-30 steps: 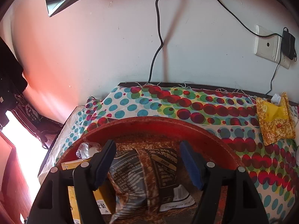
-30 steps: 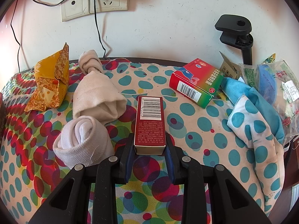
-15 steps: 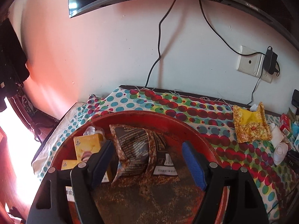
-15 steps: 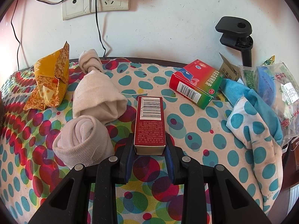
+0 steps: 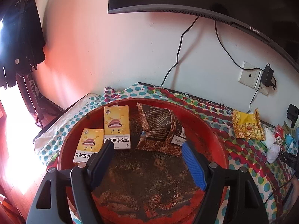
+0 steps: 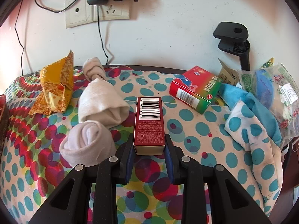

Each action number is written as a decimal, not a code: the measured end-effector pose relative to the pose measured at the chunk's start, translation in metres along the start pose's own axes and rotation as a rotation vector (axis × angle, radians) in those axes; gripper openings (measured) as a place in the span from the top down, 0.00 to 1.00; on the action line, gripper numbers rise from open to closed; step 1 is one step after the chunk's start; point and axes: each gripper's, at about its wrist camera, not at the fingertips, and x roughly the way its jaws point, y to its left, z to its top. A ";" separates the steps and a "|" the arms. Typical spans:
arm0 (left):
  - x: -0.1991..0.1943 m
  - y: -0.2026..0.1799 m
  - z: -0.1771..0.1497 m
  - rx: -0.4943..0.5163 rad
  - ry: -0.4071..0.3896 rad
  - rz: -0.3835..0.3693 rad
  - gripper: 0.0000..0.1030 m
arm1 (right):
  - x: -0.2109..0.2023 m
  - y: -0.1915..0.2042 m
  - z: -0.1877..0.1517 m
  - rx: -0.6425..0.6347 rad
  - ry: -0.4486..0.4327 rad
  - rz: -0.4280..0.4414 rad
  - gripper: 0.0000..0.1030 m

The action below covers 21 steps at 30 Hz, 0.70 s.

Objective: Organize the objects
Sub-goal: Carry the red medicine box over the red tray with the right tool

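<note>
Here the sorting is midway: the right gripper [image 6: 149, 150] has its jaws clenched on the near end of a slim dark-red carton [image 6: 149, 122], barcode face up, poised over the spotted cloth on the counter [image 6: 201, 130]. The left gripper [image 5: 147, 160] hangs released and empty above the round red basin [image 5: 214, 130], whose floor looks worn and rust-mottled. Inside lie two glossy yellow cartons [image 5: 116, 127] and a crinkled brown foil pouch [image 5: 158, 128]. Likely next, the rigid carton goes into the basin beside them, which calls for clearing the raised rim. The soft rolled white socks [image 6: 87, 140] remain outside.
</note>
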 end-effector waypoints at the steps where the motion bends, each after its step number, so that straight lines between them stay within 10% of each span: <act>1: 0.000 -0.001 -0.001 0.009 0.005 0.000 0.25 | 0.001 0.000 0.000 0.000 0.003 -0.005 0.73; 21: 0.022 0.032 -0.005 -0.007 -0.008 -0.141 0.25 | -0.040 0.021 0.006 -0.052 -0.052 -0.096 0.74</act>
